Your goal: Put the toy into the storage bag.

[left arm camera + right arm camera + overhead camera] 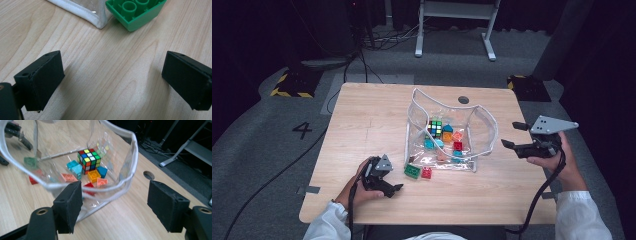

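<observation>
While both grippers' jaws stand open and empty, the left gripper faces a light, rigid green brick on the surface beside the floppy clear pouch, best pinched across its flat sides.

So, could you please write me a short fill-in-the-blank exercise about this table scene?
1. The puzzle cube sits inside the clear ____ bag.
2. Just outside the bag, beside the red brick, lies a ____ brick.
3. The jaws of the left claw stand ____ over bare wood.
4. The bag rests on a ____ table.

Missing words: plastic; green; open; wooden
</observation>
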### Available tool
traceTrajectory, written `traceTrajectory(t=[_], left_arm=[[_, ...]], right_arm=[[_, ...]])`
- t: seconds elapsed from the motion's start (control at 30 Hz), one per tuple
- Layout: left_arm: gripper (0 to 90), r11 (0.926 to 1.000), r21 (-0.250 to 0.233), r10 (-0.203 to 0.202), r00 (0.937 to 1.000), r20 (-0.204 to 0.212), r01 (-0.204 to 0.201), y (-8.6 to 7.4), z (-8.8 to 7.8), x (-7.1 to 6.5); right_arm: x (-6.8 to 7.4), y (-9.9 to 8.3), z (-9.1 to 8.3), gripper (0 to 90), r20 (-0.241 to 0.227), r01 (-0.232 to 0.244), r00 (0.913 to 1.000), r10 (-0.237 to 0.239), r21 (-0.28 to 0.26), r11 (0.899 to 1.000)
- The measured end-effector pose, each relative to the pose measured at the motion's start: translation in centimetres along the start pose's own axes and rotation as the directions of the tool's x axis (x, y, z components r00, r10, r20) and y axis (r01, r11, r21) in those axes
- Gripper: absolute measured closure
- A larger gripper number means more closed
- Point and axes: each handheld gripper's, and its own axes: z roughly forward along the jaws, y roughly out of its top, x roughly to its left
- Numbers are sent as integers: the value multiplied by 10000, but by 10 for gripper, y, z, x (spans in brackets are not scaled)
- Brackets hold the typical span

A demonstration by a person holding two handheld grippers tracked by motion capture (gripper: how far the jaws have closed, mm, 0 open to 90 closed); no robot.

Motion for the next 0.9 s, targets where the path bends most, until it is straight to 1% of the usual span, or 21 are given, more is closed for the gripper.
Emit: traceTrajectory(t=[0.07,0.17,0.27,0.33,0.4,0.5,0.53,0.6,0.67,0.73,0.83,0.87,0.9], left_arm=[[41,10000,-1,4,10000,-9,-4,0,0,0],[41,10000,-3,7,10000,-11,-7,0,0,0],[41,10000,0,1,10000,-9,-1,0,0,0],[41,10000,-8,-1,10000,-9,1,0,0,0],[41,10000,-1,13,10000,-25,-13,0,0,0],[41,10000,1,15,10000,-26,-15,0,0,0],[41,10000,2,10,10000,-18,-10,0,0,0],[41,10000,1,6,10000,-8,-6,0,0,0],[41,10000,-11,7,10000,-15,-7,0,0,0],[41,10000,3,9,10000,-12,-9,0,0,0],[41,10000,3,14,10000,-23,-14,0,0,0],[41,10000,2,6,10000,-7,-6,0,0,0],[41,10000,2,11,10000,-14,-11,0,0,0]], right_arm=[[2,-9,0,286,51,-75,10000,75,30,10000],[5,-21,1,286,-54,-196,9998,196,44,9998],[9,-33,4,286,18,-276,9996,275,159,9995],[12,-41,8,286,-123,-298,9995,301,203,9993],[16,-47,12,287,-138,-348,9993,352,290,9990],[22,-57,19,290,-306,-356,9989,367,370,9987],[25,-61,21,292,-380,-492,9980,507,386,9980],[29,-67,27,294,-542,-612,9965,631,377,9974],[35,-73,34,300,-773,-879,9929,904,350,9955],[42,-80,43,306,-872,-849,9922,891,510,9951],[51,-87,52,315,-1195,-986,9874,1037,483,9940],[56,-89,57,318,-1287,-859,9874,926,569,9947],[60,-91,60,324,-1405,-845,9858,922,593,9947]])
